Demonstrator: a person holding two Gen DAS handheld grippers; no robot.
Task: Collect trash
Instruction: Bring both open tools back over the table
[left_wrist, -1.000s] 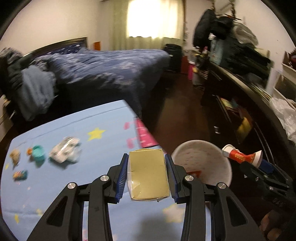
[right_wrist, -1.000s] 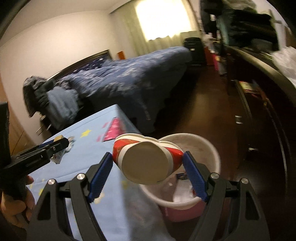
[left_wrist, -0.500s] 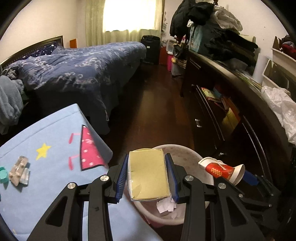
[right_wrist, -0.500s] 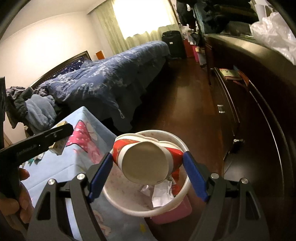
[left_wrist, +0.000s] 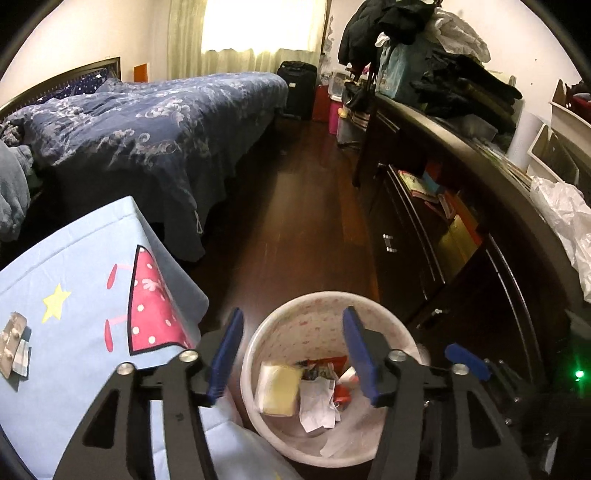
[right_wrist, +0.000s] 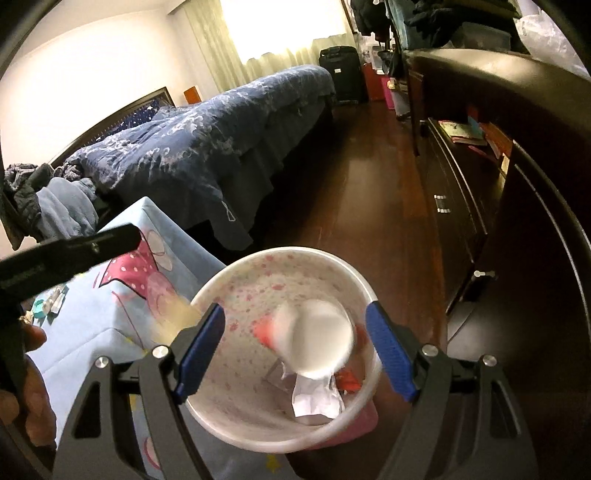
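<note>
A white speckled trash bin (left_wrist: 325, 306) stands on the floor beside the blue-clothed table (left_wrist: 74, 280). My left gripper (left_wrist: 293, 360) is open and empty above the bin. The yellow box (left_wrist: 279, 387) lies inside the bin among crumpled paper (left_wrist: 317, 404) and red wrappers. My right gripper (right_wrist: 295, 350) is open over the bin (right_wrist: 258, 273). The red and white paper cup (right_wrist: 314, 339) is blurred, falling between its fingers into the bin. A blister pack (left_wrist: 11, 341) lies on the table at the left.
A dark dresser (left_wrist: 461, 229) with open shelves runs along the right. A bed with a navy duvet (left_wrist: 155, 122) stands beyond the table. Dark wood floor (left_wrist: 303, 206) lies between them. Small bits of trash (right_wrist: 44, 302) sit on the table.
Both grippers have opened over the bin. The yellow box has dropped from the left gripper into the bin, and the paper cup has left the right gripper and is falling in.
</note>
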